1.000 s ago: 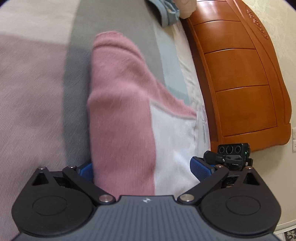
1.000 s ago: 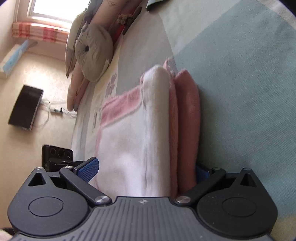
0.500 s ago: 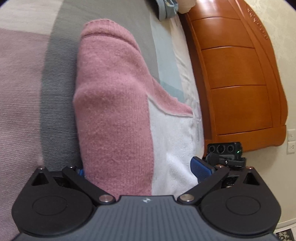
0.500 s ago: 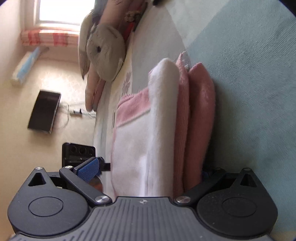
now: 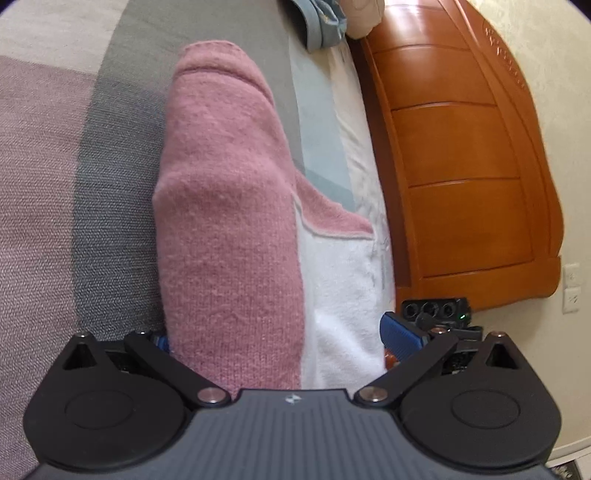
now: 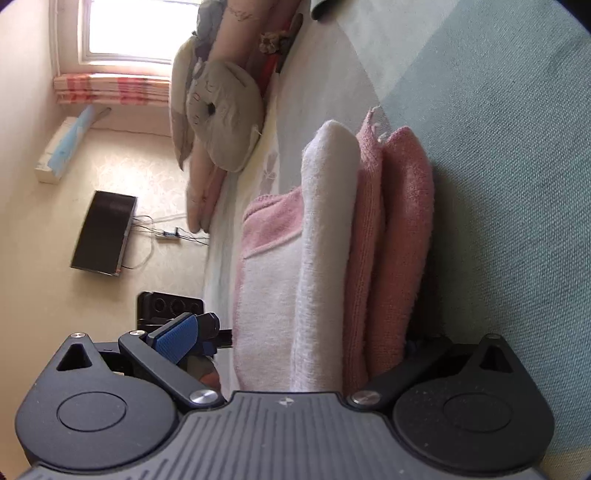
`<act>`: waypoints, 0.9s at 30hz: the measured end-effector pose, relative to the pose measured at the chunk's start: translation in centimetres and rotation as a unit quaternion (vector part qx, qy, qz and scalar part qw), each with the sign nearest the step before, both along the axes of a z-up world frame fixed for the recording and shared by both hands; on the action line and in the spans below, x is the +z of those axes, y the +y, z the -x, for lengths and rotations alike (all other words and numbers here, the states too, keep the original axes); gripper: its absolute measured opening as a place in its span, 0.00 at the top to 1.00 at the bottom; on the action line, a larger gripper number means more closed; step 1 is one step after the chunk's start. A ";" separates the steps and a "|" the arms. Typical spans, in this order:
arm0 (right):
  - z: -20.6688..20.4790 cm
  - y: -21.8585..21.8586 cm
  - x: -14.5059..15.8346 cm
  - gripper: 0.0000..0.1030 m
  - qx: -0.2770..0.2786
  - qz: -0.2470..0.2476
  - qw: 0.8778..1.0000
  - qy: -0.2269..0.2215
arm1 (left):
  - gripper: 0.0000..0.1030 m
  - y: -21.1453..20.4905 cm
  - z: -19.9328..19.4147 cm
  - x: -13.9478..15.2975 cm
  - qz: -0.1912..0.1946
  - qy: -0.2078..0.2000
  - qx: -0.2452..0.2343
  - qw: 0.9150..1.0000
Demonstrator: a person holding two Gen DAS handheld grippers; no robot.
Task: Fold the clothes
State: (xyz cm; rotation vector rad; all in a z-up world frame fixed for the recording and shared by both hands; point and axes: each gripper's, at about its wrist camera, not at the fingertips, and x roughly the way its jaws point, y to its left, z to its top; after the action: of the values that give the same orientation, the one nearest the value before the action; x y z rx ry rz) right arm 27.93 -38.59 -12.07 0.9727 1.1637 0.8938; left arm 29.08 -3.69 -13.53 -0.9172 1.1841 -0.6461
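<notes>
With both sets of jaws apart around the folded sweater [image 5: 229,236], lying near the bed [image 5: 55,184] edge, the fold looks finished; next, withdraw the left gripper [image 5: 275,338] and right gripper [image 6: 295,339].

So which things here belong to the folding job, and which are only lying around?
Part of the job:
- pink and white garment, folded in layers on the bed cover
- left gripper, jaws wide around the garment
- right gripper, jaws wide around the garment

Just lying about:
- stuffed toy
- headboard
- blue cloth
- black box on the floor
</notes>
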 end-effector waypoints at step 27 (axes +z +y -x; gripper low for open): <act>-0.3 -0.3 2.2 0.00 -0.011 -0.006 1.000 -0.020 | 0.02 2.1 2.9 2.5 0.040 -0.022 0.006 0.999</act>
State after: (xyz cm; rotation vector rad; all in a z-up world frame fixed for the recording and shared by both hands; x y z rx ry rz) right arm 28.28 -38.86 -9.89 0.9707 1.1124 0.9001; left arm 26.18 -1.54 -11.07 -0.9710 1.1190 -0.7052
